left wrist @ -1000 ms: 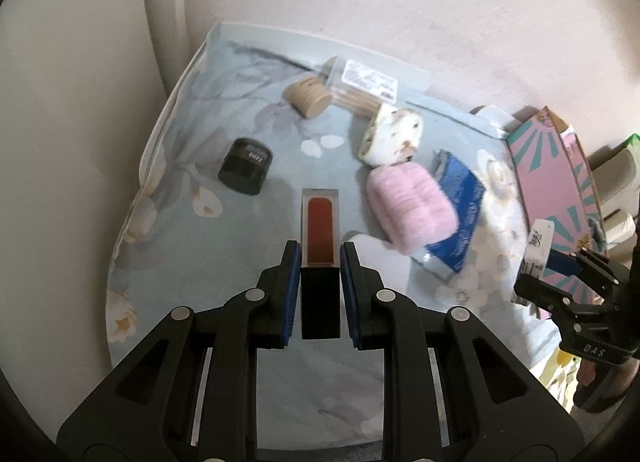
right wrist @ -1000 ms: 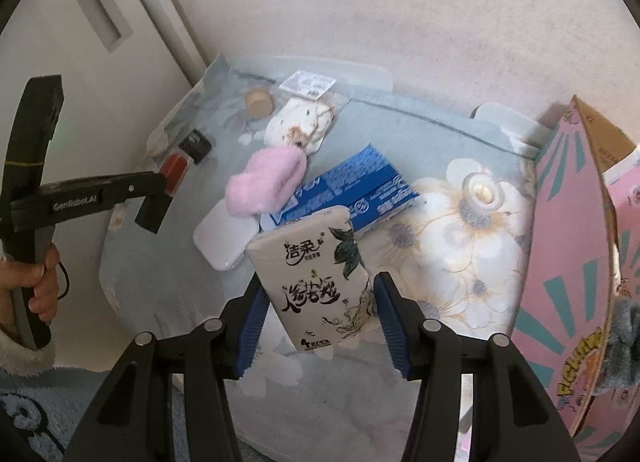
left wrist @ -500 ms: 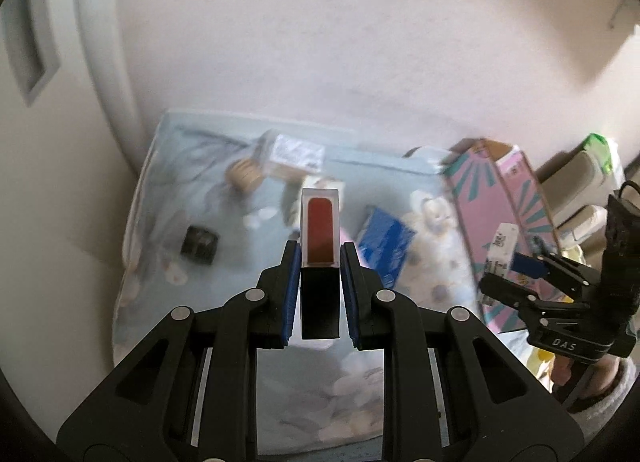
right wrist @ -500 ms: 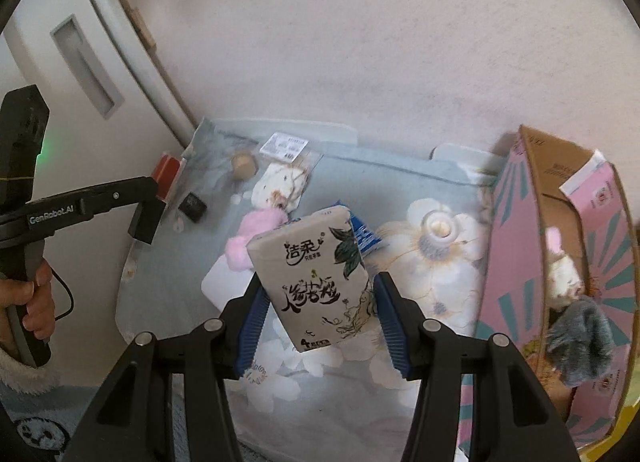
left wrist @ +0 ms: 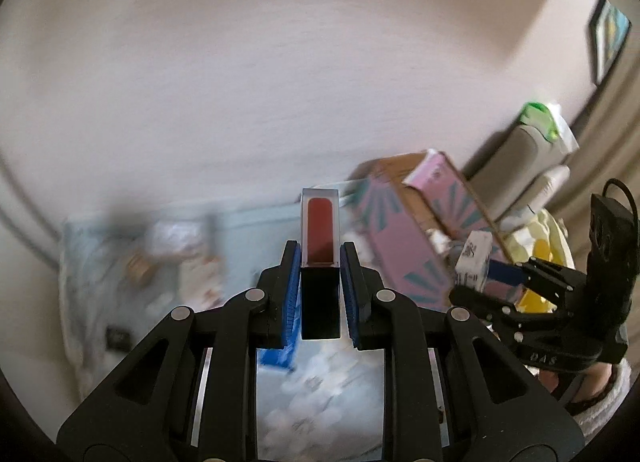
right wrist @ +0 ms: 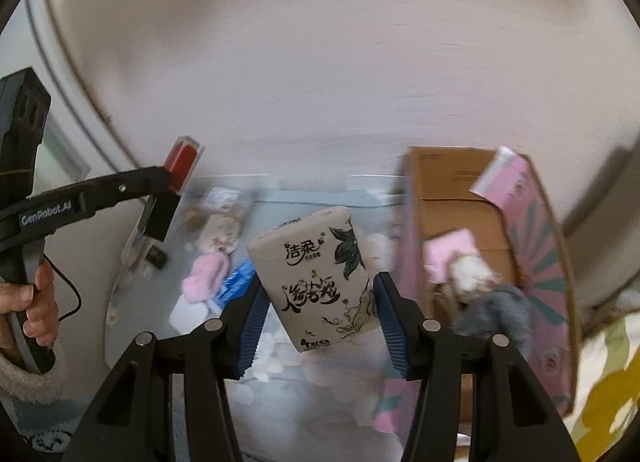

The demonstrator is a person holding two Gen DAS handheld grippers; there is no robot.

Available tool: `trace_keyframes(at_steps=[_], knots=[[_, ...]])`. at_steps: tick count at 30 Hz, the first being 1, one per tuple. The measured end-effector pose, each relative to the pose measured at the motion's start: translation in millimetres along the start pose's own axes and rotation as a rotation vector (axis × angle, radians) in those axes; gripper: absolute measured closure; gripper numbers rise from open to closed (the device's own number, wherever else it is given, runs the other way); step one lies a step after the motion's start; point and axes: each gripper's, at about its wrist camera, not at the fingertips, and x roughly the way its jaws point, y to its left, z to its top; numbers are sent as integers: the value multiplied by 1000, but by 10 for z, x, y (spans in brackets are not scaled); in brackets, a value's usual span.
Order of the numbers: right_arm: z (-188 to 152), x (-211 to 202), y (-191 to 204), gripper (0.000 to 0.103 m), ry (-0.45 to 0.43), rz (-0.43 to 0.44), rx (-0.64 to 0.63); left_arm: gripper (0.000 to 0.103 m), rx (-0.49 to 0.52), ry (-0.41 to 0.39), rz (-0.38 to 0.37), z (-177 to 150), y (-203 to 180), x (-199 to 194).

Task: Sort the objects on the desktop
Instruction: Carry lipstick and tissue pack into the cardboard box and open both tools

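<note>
The left gripper (left wrist: 320,282) is clamping a lip gloss tube (left wrist: 320,229) narrowly at frame centre, its black cap half hidden between the pads. The right gripper (right wrist: 318,314) is gripping a tissue pack (right wrist: 320,274). Desk items are blurring; the pink cardboard box (right wrist: 536,246), at right, is hiding its contents partly.

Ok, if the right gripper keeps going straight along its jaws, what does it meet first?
Probably the floral tablecloth near the table's far edge, left of the pink box. The tissue pack it holds would touch first; blur leaves depth unclear.
</note>
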Motion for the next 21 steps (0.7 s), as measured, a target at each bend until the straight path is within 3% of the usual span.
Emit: trace_keyframes(at_steps=[11, 21], knots=[[-108, -145, -720, 54, 3, -87, 118, 85, 145, 49, -170, 589, -994, 690], [-175, -7, -1092, 54, 55, -111, 176, 85, 247, 135, -219, 743, -1622, 1381]])
